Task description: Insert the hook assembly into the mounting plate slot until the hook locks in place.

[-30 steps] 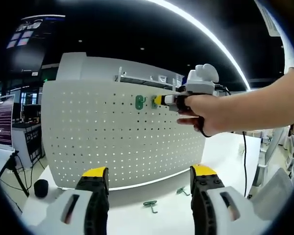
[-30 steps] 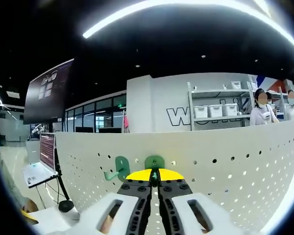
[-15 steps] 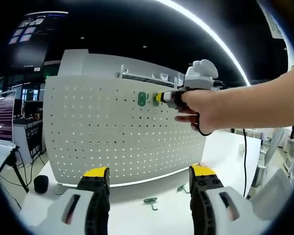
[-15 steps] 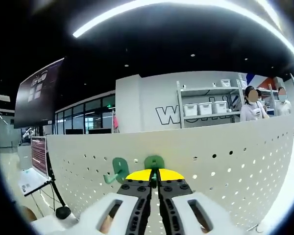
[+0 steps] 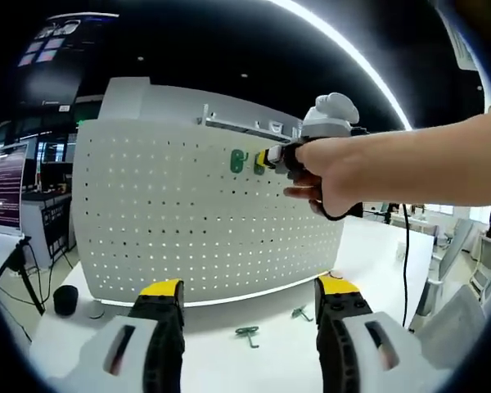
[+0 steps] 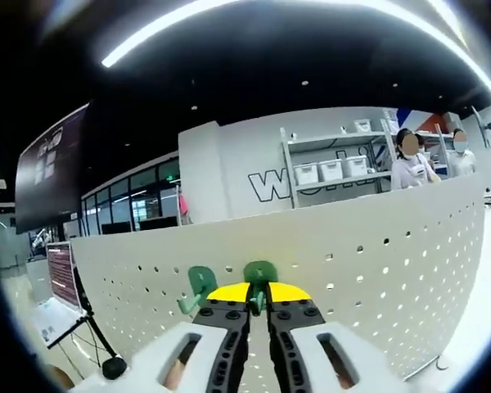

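While the right gripper (image 6: 259, 292) reaches up against the white pegboard (image 6: 376, 278), its yellow-tipped jaws are pressed together on a green hook (image 6: 260, 274) that sits against the board near its upper edge; whether the hook is fully seated in the holes cannot be told. Just to the left of it in the right gripper view, a second green hook (image 6: 198, 285) hangs on the board, its curved end pointing outward. From the left gripper view, the same right gripper (image 5: 272, 157) is seen held by the person's hand (image 5: 331, 172) at the pegboard (image 5: 147, 221), with the two green hooks (image 5: 247, 161) side by side at its tips. The left gripper (image 5: 244, 288) hangs low above the white table (image 5: 376, 246), its jaws wide apart and holding nothing. Between and beyond them, two more green hooks lie loose on the table, one (image 5: 248, 334) nearer and one (image 5: 301, 312) closer to the board's foot.
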`<control>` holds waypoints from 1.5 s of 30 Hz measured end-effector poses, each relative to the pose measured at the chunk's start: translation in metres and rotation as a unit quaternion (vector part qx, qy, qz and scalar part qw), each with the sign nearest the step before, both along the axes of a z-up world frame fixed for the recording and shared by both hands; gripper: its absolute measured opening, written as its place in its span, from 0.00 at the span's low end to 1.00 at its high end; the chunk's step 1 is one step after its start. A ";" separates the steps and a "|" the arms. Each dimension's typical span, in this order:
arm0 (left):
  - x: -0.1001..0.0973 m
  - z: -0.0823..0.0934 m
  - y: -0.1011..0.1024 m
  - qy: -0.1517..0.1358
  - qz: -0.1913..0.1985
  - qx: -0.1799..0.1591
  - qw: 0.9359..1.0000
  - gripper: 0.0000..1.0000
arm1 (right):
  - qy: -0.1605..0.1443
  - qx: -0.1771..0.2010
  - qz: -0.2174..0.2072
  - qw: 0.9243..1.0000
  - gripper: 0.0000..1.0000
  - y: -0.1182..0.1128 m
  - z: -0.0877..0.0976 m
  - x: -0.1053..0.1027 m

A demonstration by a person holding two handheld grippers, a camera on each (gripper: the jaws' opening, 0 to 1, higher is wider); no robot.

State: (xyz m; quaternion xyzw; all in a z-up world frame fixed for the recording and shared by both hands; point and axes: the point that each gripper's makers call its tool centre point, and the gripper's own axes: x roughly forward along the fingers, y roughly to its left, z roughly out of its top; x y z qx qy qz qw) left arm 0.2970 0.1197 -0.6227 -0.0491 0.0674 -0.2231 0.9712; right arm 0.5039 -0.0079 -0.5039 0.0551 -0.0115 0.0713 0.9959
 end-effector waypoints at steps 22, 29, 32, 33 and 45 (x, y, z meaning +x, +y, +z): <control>0.001 0.001 -0.004 0.003 -0.006 -0.008 1.000 0.67 | 0.003 -0.014 0.043 0.999 0.16 0.004 -0.003 -0.011; 0.000 0.004 -0.007 -0.003 -0.010 -0.016 1.000 0.67 | -0.024 -0.023 0.087 0.996 0.34 0.000 -0.004 -0.023; 0.001 0.004 -0.007 -0.001 -0.009 -0.015 1.000 0.67 | -0.029 -0.017 0.106 0.994 0.40 0.001 -0.005 -0.028; 0.000 0.004 -0.007 -0.002 -0.009 -0.016 1.000 0.67 | -0.028 -0.011 0.116 0.993 0.41 0.000 -0.006 -0.030; 0.001 0.004 -0.008 -0.002 -0.011 -0.013 1.000 0.67 | -0.025 0.007 0.150 0.988 0.40 0.000 -0.010 -0.034</control>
